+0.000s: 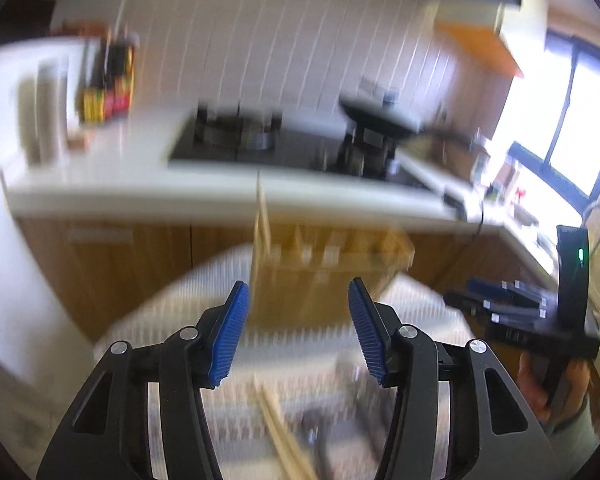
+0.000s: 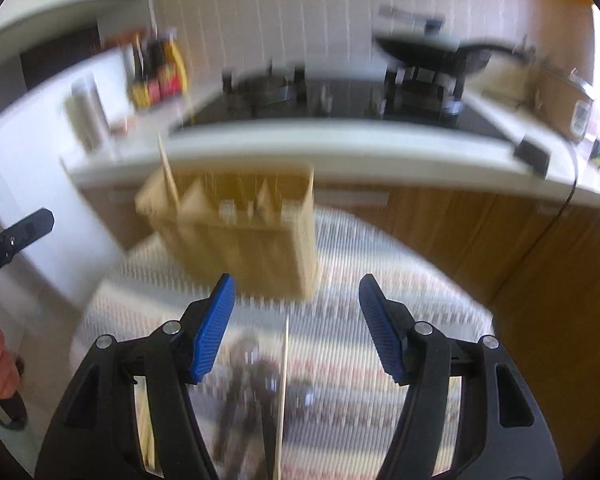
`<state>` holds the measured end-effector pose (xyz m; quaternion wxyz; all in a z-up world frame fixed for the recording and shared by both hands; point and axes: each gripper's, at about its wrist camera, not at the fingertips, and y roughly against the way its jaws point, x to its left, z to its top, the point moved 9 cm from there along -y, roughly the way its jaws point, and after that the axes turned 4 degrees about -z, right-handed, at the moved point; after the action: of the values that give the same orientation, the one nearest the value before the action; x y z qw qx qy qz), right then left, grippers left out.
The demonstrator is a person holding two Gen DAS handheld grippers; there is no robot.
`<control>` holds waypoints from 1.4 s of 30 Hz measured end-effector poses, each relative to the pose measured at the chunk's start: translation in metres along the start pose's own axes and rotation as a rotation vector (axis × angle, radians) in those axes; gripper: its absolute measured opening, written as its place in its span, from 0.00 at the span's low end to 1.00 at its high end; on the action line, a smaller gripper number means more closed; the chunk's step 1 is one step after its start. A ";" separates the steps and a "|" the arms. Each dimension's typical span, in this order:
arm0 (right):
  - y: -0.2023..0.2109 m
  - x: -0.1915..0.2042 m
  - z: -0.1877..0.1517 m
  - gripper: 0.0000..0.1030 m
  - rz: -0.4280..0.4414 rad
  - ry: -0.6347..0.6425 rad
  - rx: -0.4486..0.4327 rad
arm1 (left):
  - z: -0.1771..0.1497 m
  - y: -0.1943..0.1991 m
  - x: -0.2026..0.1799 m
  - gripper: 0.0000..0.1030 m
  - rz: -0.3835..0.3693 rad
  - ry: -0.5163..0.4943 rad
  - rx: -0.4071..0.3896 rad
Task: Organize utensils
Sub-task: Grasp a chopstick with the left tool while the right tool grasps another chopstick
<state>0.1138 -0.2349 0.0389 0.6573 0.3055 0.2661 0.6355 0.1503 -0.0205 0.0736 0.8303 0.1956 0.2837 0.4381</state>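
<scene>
Both views are smeared by motion blur. The tan wooden compartmented utensil holder (image 2: 236,236) shows no crisp dividers. At six o'clock, the dark utensils on the patterned cloth (image 2: 252,392) are unidentifiable, and the pale wooden chopsticks (image 1: 284,436) run off the bottom edge.
</scene>
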 end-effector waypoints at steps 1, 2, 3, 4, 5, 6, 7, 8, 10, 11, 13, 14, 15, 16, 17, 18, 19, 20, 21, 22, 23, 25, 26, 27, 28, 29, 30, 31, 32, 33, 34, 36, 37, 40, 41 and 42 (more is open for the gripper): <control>-0.009 0.002 -0.009 0.59 0.007 0.014 0.044 | -0.016 -0.009 0.007 0.47 0.008 0.007 0.063; -0.014 0.004 -0.015 0.58 0.012 0.024 0.072 | -0.029 -0.017 0.013 0.47 0.019 0.009 0.112; -0.023 0.006 -0.024 0.57 0.021 0.039 0.118 | -0.042 -0.026 0.019 0.46 0.032 0.007 0.163; -0.033 0.008 -0.033 0.54 0.029 0.047 0.164 | -0.059 -0.036 0.027 0.44 0.045 0.006 0.221; -0.043 0.009 -0.043 0.52 0.043 0.046 0.219 | -0.073 -0.044 0.033 0.43 0.052 0.009 0.264; -0.049 0.010 -0.049 0.52 0.055 0.041 0.249 | -0.085 -0.051 0.038 0.41 0.053 0.015 0.305; -0.055 0.010 -0.054 0.51 0.065 0.033 0.275 | -0.099 -0.060 0.045 0.40 0.048 0.027 0.348; -0.061 0.009 -0.061 0.51 0.080 0.022 0.305 | -0.107 -0.066 0.049 0.39 0.046 0.036 0.373; -0.069 0.008 -0.068 0.48 0.091 0.010 0.333 | -0.121 -0.076 0.054 0.35 0.038 0.049 0.413; -0.072 0.008 -0.070 0.45 0.090 0.008 0.340 | -0.126 -0.079 0.055 0.34 0.035 0.051 0.422; -0.079 0.006 -0.074 0.43 0.089 0.002 0.357 | -0.135 -0.087 0.057 0.34 0.043 0.040 0.447; -0.083 0.005 -0.077 0.42 0.091 -0.005 0.369 | -0.136 -0.090 0.057 0.33 0.054 0.028 0.455; -0.085 0.005 -0.077 0.42 0.095 -0.009 0.377 | -0.138 -0.092 0.056 0.31 0.061 0.016 0.456; -0.087 0.004 -0.079 0.42 0.098 -0.011 0.382 | -0.139 -0.094 0.054 0.31 0.065 -0.003 0.453; -0.089 0.004 -0.081 0.42 0.099 -0.012 0.387 | -0.139 -0.096 0.054 0.31 0.073 -0.017 0.452; -0.090 0.003 -0.081 0.42 0.097 -0.012 0.387 | -0.140 -0.098 0.053 0.31 0.086 -0.029 0.452; -0.091 0.003 -0.081 0.42 0.097 -0.013 0.388 | -0.143 -0.100 0.054 0.30 0.110 -0.052 0.456; -0.093 0.002 -0.081 0.42 0.101 -0.016 0.388 | -0.145 -0.102 0.053 0.30 0.122 -0.068 0.462; -0.094 0.002 -0.081 0.42 0.104 -0.018 0.390 | -0.146 -0.103 0.052 0.30 0.131 -0.086 0.460; -0.096 0.003 -0.081 0.42 0.107 -0.020 0.392 | -0.147 -0.103 0.050 0.30 0.139 -0.105 0.455; -0.097 0.003 -0.082 0.42 0.106 -0.019 0.393 | -0.147 -0.102 0.050 0.30 0.143 -0.110 0.453; -0.099 0.002 -0.082 0.42 0.105 -0.015 0.394 | -0.148 -0.101 0.051 0.28 0.128 -0.102 0.456; -0.099 0.001 -0.082 0.42 0.106 -0.014 0.396 | -0.149 -0.101 0.052 0.27 0.123 -0.101 0.458; -0.100 0.001 -0.084 0.42 0.106 -0.012 0.399 | -0.150 -0.100 0.054 0.19 0.129 -0.103 0.466; -0.102 0.001 -0.084 0.42 0.104 -0.010 0.399 | -0.150 -0.098 0.054 0.12 0.155 -0.119 0.468; -0.103 0.001 -0.085 0.42 0.103 -0.009 0.402 | -0.151 -0.097 0.055 0.12 0.163 -0.129 0.471; -0.104 0.000 -0.086 0.42 0.104 -0.008 0.403 | -0.151 -0.096 0.055 0.12 0.162 -0.132 0.475; -0.104 0.000 -0.087 0.42 0.104 -0.009 0.406 | -0.152 -0.097 0.054 0.12 0.167 -0.138 0.482; -0.105 -0.001 -0.088 0.42 0.102 -0.011 0.410 | -0.152 -0.098 0.053 0.12 0.175 -0.146 0.489; -0.106 -0.001 -0.088 0.42 0.101 -0.016 0.414 | -0.152 -0.099 0.051 0.15 0.179 -0.152 0.494; -0.107 -0.001 -0.088 0.42 0.101 -0.018 0.416 | -0.151 -0.103 0.047 0.17 0.187 -0.162 0.503; -0.109 -0.001 -0.084 0.42 0.098 -0.025 0.416 | -0.151 -0.107 0.043 0.17 0.212 -0.181 0.523; -0.109 -0.001 -0.082 0.42 0.095 -0.024 0.413 | -0.151 -0.108 0.042 0.17 0.220 -0.186 0.533; -0.114 0.004 -0.075 0.42 0.092 -0.014 0.416 | -0.153 -0.108 0.040 0.17 0.226 -0.194 0.560; -0.115 0.005 -0.074 0.41 0.091 -0.011 0.418 | -0.154 -0.109 0.039 0.17 0.225 -0.199 0.569; -0.119 0.008 -0.073 0.38 0.086 -0.002 0.423 | -0.154 -0.109 0.039 0.17 0.223 -0.201 0.578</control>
<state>0.1404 -0.2231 -0.0974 0.5511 0.4483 0.3794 0.5928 0.1364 -0.0349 -0.1181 0.7111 0.4953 0.2898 0.4061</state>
